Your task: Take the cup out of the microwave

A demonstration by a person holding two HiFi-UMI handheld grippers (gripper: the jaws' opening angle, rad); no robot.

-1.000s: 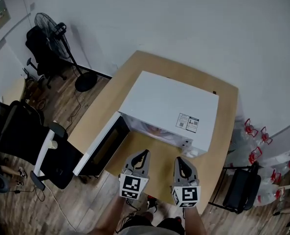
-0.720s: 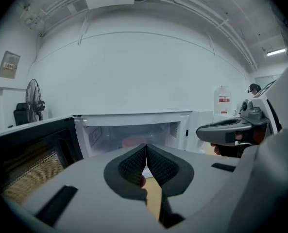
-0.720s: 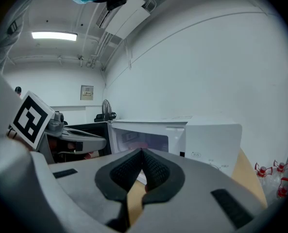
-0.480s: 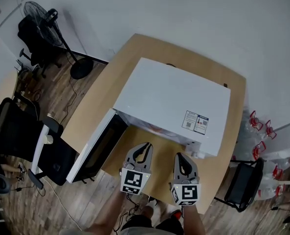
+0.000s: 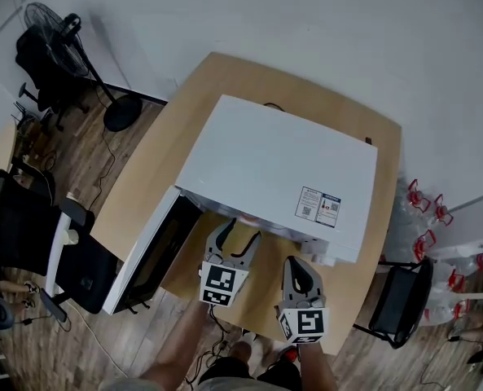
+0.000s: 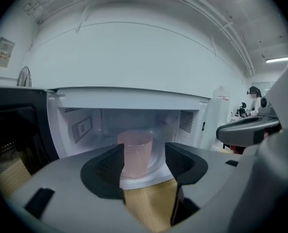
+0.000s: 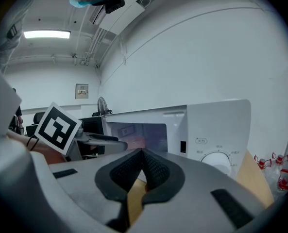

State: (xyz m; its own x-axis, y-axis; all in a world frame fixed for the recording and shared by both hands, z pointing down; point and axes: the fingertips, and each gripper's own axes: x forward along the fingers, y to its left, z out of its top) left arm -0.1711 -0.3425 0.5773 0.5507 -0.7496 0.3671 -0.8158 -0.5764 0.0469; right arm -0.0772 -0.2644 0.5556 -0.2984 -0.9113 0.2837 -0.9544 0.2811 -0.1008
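cup [image 6: 135, 152]: pink, upright on the turntable [image 6: 156, 173] inside the microwave [image 6: 129, 98], door [image 5: 151, 255] swung wide. step: approach, pre-grasp. left gripper [image 6: 144, 155]: jaws just opened, nothing between the pads; cup lies ahead, lined up with the gap, still apart. next, likely: reach in level, straddle the cup, close gently. right gripper [image 7: 143, 165]: closed, empty.

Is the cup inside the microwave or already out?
Inside. The pink cup stands upright on the turntable within the microwave cavity, whose door hangs open at the left.
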